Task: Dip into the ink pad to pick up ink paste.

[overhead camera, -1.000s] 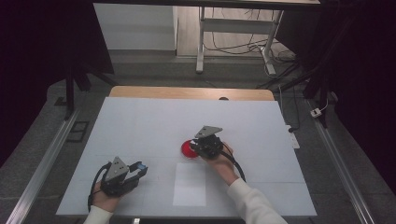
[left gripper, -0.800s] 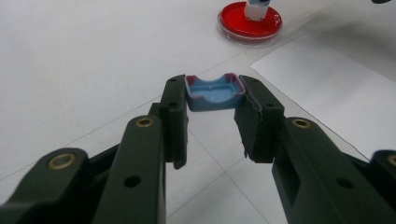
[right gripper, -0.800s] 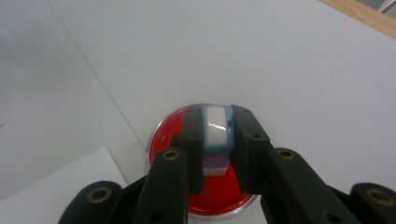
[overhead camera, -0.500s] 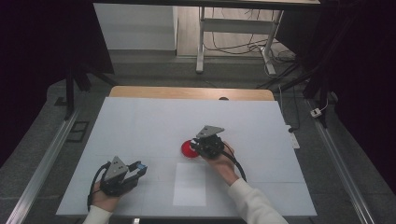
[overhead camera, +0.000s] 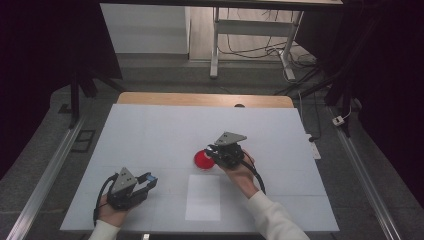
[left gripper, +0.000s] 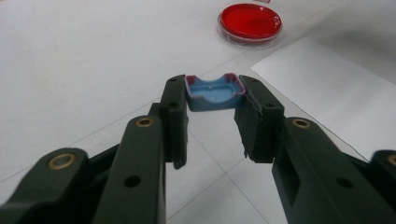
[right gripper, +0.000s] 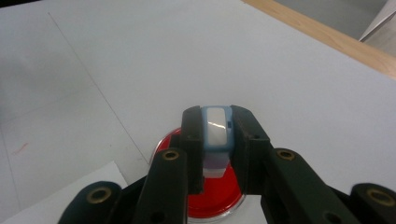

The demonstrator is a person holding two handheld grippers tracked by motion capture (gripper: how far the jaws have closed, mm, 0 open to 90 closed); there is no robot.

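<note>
On the white table (overhead camera: pixel 150 135), near the person's edge, the left gripper (overhead camera: pixel 142 184) clamps a small blue tray-like cap (left gripper: pixel 214 92) between its jaw tips, hollow side up, just above the surface. Toward the middle, the right gripper (overhead camera: pixel 212 152) pinches a pale blue piece with a white face (right gripper: pixel 216 133), held on edge directly over a red-filled petri dish (right gripper: pixel 208 198). A white paper sheet (overhead camera: pixel 203 196) lies just beside the dish, between the two hands.

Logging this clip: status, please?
Left gripper shut on blue plastic tray. Right gripper shut on blue-and-white block, above round red dish. Nothing in the way.
</note>
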